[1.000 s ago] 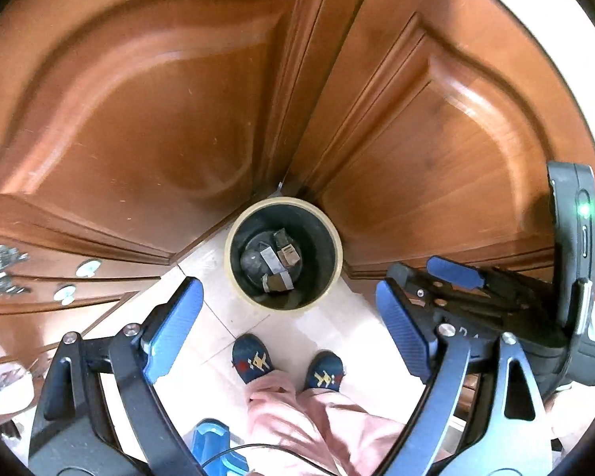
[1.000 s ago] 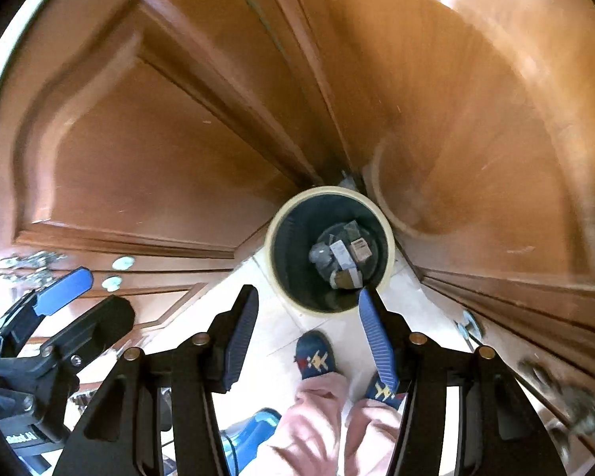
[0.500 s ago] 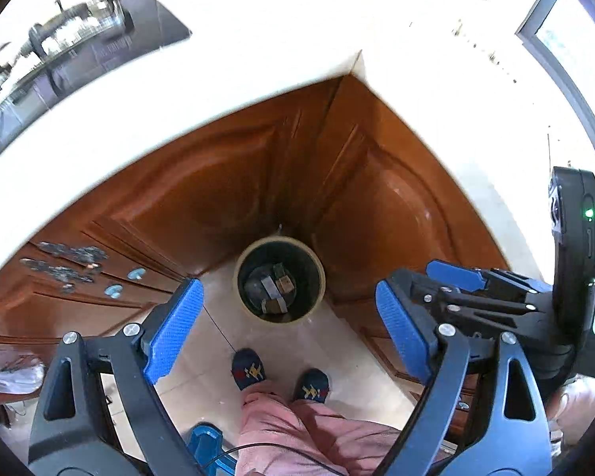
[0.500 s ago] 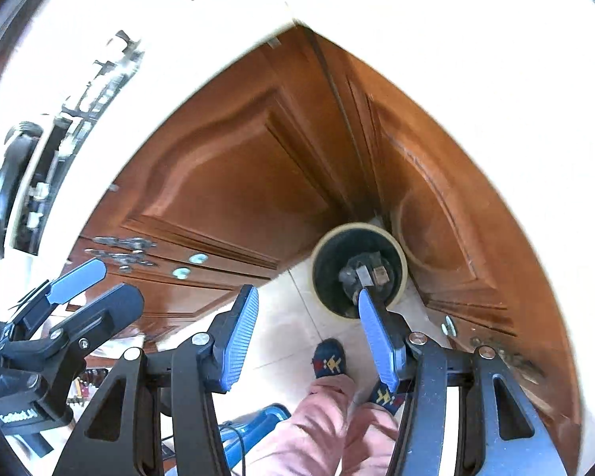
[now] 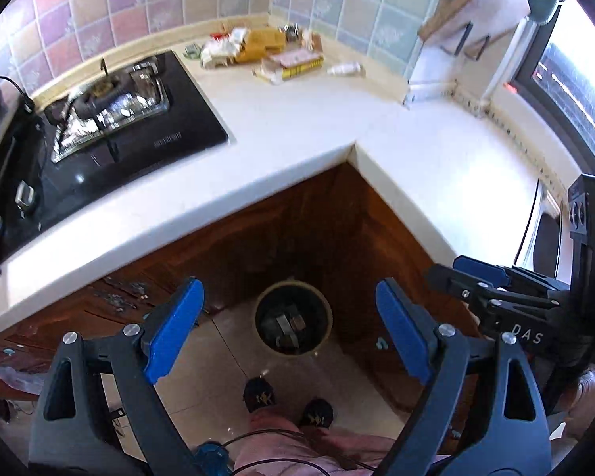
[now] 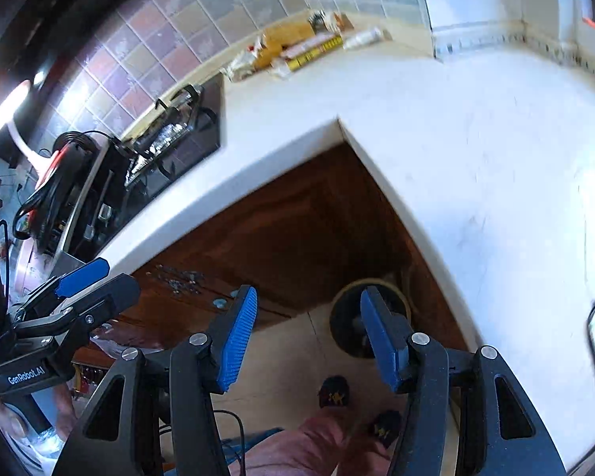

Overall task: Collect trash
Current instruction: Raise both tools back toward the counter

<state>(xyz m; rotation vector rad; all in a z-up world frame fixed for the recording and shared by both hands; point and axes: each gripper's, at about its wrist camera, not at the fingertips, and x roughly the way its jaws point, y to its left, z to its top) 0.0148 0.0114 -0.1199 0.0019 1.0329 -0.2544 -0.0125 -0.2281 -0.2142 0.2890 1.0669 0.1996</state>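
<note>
Both grippers have risen since a second ago: then only the cabinet doors and the bin filled the views, now the white worktop (image 5: 297, 127) and the stove (image 5: 111, 119) show. The bin (image 5: 293, 323) stands far below in the cabinet corner on the floor, wrappers inside. More trash (image 5: 273, 51) lies at the worktop's back corner by the tiled wall. The left gripper (image 5: 285, 333) is released, nothing between its jaws. The right gripper (image 6: 305, 337) is likewise empty; its jaws have just been opening slightly
</note>
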